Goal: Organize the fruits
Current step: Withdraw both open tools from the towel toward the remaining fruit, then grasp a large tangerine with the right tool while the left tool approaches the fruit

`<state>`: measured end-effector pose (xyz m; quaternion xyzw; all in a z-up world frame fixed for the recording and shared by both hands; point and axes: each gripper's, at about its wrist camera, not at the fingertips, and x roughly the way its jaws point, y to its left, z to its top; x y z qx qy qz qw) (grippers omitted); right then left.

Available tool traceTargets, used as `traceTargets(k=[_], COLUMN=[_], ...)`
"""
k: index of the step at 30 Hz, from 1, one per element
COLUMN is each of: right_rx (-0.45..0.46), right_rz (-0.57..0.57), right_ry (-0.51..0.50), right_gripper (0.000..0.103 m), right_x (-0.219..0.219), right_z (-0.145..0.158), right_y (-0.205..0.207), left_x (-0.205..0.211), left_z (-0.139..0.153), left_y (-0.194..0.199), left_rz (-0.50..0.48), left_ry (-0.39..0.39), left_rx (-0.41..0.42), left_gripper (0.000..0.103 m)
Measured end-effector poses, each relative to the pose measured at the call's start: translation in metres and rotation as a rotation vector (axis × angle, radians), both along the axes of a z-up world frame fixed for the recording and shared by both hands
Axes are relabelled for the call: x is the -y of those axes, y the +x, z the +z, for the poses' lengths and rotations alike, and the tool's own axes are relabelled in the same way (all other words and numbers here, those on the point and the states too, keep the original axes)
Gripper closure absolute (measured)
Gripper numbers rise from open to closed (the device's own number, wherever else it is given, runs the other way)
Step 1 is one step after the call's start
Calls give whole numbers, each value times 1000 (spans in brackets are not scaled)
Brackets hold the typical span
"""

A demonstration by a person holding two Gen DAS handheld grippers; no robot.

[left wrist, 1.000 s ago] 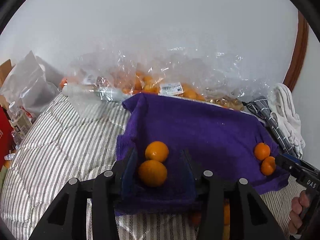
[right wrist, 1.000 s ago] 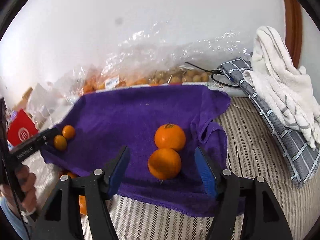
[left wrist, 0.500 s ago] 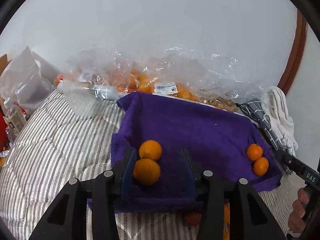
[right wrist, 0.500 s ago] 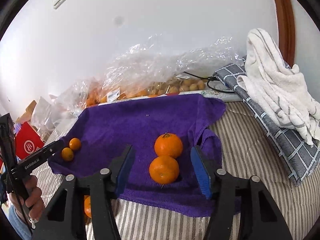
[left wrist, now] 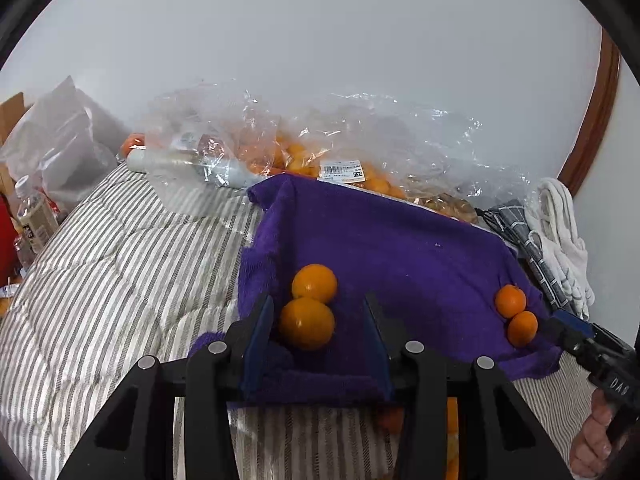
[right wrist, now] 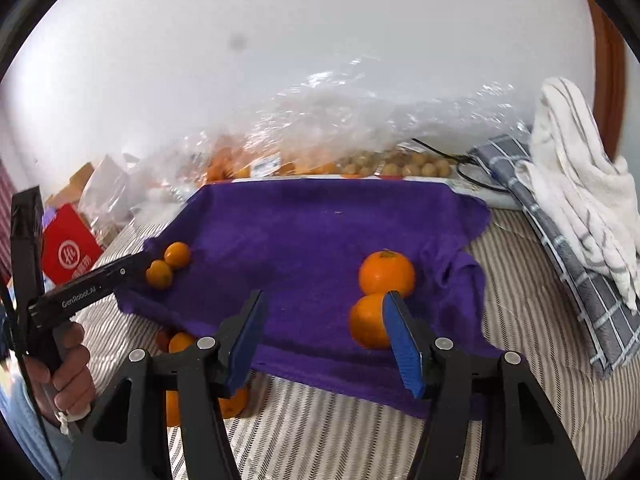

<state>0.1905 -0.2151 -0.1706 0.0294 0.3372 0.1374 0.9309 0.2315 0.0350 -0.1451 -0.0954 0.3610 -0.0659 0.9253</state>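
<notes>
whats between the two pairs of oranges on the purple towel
Only bare purple towel between the left pair of oranges and the right pair of oranges, clearest in the right wrist view.

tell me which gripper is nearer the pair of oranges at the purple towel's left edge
Left. The left gripper has that orange pair between its open fingers; the right gripper sits by the other pair across the purple towel.
</notes>
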Motion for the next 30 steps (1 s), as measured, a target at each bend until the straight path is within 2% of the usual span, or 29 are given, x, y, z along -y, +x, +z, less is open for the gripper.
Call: traceTargets(k=[4,8,10,14,19,24,28,30], right_rx=[40,19,27,1,-60,-94,-138,-161], right_rz=[33,89,80,79,93,120,113,119], right_ry=[-33,-12,-19,-30,-60,-64,-54,-59], right_gripper=[52,53,53,53,53,53,53,53], right_x=[-10,-15,-19,-29,-42,-54,-63,-68], right_z=[1,3,7,15,1,-15,-26,-32], right_y=[-6,-6,-8,-18,-37,-48,-42,-38], left_x=[-1,-8,-12,-22,-26,-34,-43,-42], left_z=[2,6,8,-4,-11,-20,-26,-27], left_y=[-25,-63,-73,-78,-79,-75,-73,-74], left_rz=[-26,-56,-52,-39,-12,-14,-33,-39], left_ry=[1,25,46,62,121,96,3,0], left_rx=[12,37,36,-57,-94,-155,-203,-204], left_gripper=[61,61,61,61,61,61,60,59])
